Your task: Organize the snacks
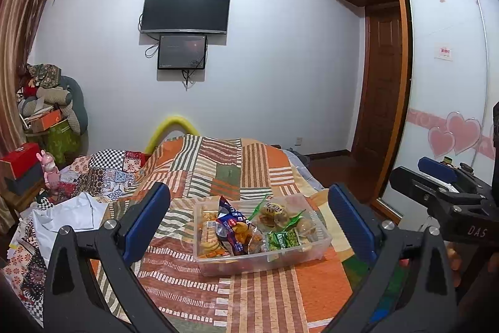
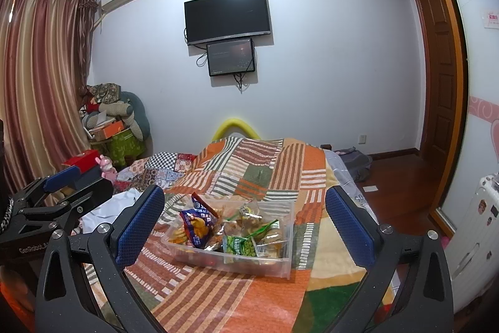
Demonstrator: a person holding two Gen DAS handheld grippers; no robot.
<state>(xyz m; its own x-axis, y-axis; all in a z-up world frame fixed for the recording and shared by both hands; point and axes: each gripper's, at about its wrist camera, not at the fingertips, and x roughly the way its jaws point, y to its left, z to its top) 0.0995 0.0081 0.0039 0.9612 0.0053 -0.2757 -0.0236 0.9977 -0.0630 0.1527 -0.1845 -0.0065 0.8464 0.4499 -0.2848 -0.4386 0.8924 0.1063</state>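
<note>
Several bright snack packets (image 1: 232, 227) heaped in clear plastic bin (image 1: 324, 242), both tongs (image 1: 249, 220) (image 2: 244, 227) spread wide, empty

A patchwork bed (image 1: 249, 164) carries a snack bin (image 1: 315, 252).

Both wrist views facing bed (image 1: 255, 164), sharing snack box (image 2: 290, 242)

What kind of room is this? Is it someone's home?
Most likely a bedroom in a home. A bed under an orange striped patchwork blanket fills the middle, a black flat television hangs on the white wall, and a wooden wardrobe with heart-patterned sliding doors stands at the side.
</note>
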